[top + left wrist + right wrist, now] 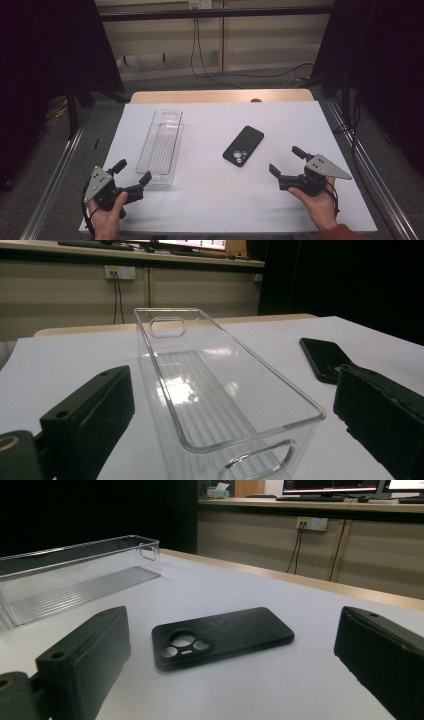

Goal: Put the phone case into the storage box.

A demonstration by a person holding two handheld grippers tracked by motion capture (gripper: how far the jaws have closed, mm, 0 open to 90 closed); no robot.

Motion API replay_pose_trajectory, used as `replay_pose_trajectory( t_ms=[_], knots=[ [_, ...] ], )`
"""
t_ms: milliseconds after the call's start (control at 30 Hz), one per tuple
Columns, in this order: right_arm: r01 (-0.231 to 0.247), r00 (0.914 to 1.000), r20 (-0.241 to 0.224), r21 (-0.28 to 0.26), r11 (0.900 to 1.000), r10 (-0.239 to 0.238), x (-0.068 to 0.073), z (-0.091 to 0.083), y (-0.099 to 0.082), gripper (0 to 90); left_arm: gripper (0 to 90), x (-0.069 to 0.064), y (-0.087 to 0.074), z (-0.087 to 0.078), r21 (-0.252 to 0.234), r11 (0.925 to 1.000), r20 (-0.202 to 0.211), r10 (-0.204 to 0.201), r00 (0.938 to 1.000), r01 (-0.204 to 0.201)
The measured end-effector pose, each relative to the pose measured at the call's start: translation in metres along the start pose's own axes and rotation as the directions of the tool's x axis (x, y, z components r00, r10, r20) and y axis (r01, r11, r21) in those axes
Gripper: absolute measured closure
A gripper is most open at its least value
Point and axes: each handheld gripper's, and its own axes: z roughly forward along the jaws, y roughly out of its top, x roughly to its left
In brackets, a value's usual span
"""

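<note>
The black phone case [243,145] lay camera-side up toward the middle of the desk, a little to the right, angled with its lens cutouts toward the near edge. In the right gripper view it [222,636] sat flat between and beyond the two black jaws, untouched. Left of it, well apart, the clear plastic bin [162,146] stood lengthwise, its open top up and its inside empty, one short end near the front-left part of the desk and the other reaching toward the far edge.

The right gripper [285,166] hovered near the front-right corner with its jaws spread wide, holding nothing, aimed at the case. The left gripper [133,175] waited just before the bin's near end, jaws likewise wide apart and empty.

This looked like the approach step: nothing had yet been picked up. The next move would probably call for the right gripper to slide forward and close on the case's thin edges, which might be awkward since it lay flat, while the left steadied the bin.

The desk [210,200] was covered in white sheet, a strip of wood showing at its far edge. Beyond stood beige panelling, hanging cables, and dark curtains at both sides.
</note>
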Motion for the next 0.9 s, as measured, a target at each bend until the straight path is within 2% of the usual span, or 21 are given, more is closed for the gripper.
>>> replay_pose_trajectory(
  t_ms=[400, 467, 600, 667, 767, 900],
  knots=[
    [0.019, 0.9996, -0.019, -0.001, 0.9998, -0.019, -0.002, 0.027, 0.014, 1.3, 3.1, 0.001, 0.000, 0.000, 0.010, 0.9999, -0.005, 0.001, 1.0000, -0.001],
    [-0.001, 0.9997, -0.023, -0.005, 1.0000, 0.001, -0.003, 0.031, 0.015, 2.3, 3.1, 0.000, 0.000, 0.000, 0.008, 1.0000, -0.005, -0.001, 1.0000, 0.001],
    [-0.008, 0.9998, -0.020, 0.000, 1.0000, 0.008, -0.006, 0.041, 0.017, 1.9, 3.1, 0.001, 0.000, 0.000, 0.007, 1.0000, -0.010, 0.003, 0.9999, -0.002],
    [0.015, 0.9997, -0.018, 0.007, 0.9999, -0.015, -0.006, 0.045, 0.019, 1.9, 3.1, 0.001, 0.000, 0.000, 0.009, 1.0000, -0.008, 0.001, 1.0000, -0.001],
    [0.001, 0.9997, -0.022, -0.016, 0.9999, -0.001, -0.007, 0.051, 0.025, 1.4, 3.1, 0.001, 0.000, 0.000, 0.009, 1.0000, -0.011, 0.004, 0.9999, -0.004],
    [0.019, 0.9996, -0.020, -0.016, 0.9997, -0.020, -0.010, 0.061, 0.031, 1.6, 3.1, 0.001, 0.000, 0.000, 0.008, 1.0000, -0.009, 0.005, 0.9999, -0.005]
  ],
)
